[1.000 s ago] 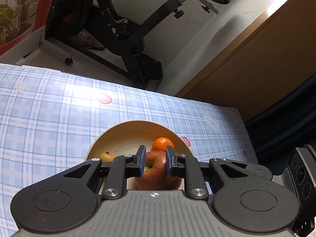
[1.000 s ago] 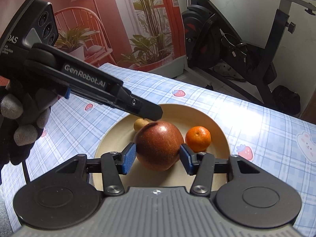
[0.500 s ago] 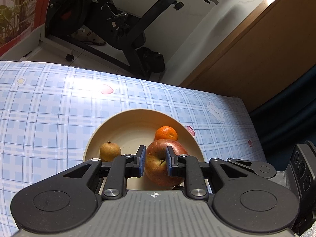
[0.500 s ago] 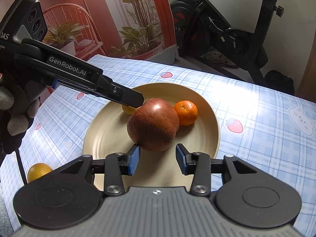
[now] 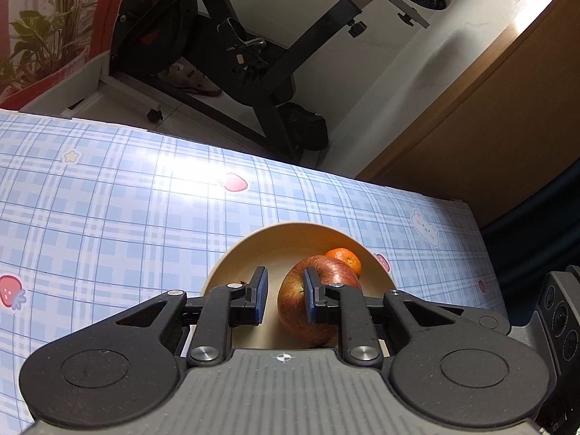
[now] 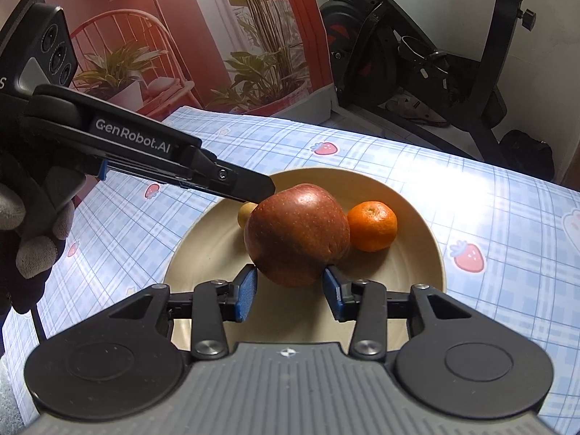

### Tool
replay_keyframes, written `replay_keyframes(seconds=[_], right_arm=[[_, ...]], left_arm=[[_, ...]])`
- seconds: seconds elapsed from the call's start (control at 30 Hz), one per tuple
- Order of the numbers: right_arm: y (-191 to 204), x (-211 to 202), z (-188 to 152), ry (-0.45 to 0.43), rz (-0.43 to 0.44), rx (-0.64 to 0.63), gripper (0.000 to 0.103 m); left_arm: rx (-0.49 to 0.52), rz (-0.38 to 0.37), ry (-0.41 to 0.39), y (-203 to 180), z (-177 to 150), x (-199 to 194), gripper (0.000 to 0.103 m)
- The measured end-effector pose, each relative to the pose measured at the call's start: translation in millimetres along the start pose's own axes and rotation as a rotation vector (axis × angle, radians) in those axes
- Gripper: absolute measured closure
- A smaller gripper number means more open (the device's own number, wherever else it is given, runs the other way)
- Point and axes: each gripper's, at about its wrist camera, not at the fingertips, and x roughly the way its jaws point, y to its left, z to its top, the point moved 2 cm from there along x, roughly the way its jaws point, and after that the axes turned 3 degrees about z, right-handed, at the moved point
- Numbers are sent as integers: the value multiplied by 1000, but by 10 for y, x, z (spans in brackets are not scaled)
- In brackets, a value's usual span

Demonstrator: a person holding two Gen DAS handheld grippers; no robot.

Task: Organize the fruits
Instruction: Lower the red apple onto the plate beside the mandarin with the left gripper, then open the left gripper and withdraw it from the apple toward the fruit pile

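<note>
A big red round apple (image 6: 297,232) sits on a round tan plate (image 6: 417,279). The plate rests on a blue checked tablecloth with little strawberries (image 6: 507,217).

The right gripper (image 6: 289,272) points down at the plate. Its jaws are partly open, and its blue pads (image 6: 244,291) sit low on each side of the near end of the apple. The apple is just in front of the tips, not deep between them. It is fatter than the gap. I cannot tell if the pads touch it. It looks like it sits on the plate, not picked up.

A small orange tangerine (image 6: 371,226) is past the right jaw, touching the apple on its far right side. A small yellow-brown fruit (image 6: 246,214) peeks out behind the apple, past the left jaw.

The left gripper (image 6: 266,190) comes in from the left, held by a hand in a dark glove with grey fingertips (image 6: 29,224). Its tip is right at the top left of the apple. I cannot tell if it touches.

In the left wrist view, the left gripper (image 5: 284,272) has its jaws pulled in as close as they go. Only a thin gap is left, and nothing is in it. The apple (image 5: 290,304) is under and behind the right jaw. The tangerine (image 5: 344,257) is past that jaw, further away. The plate (image 5: 253,250) shows through the gap.
</note>
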Motion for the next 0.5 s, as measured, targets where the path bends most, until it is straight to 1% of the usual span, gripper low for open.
replay_keyframes(seconds=[0.2,0.43,0.5], right_arm=[[15,128,102,-7,0,-17,60],[32,203,166,-6,-11,-25,60],[32,183,162,-1,-14,-18,58]], left_arm=[[-29,22,-24,81,105,31,82],[-51,40,-38,112,140,55,82],[-55,36,-36,107,133,51,80]])
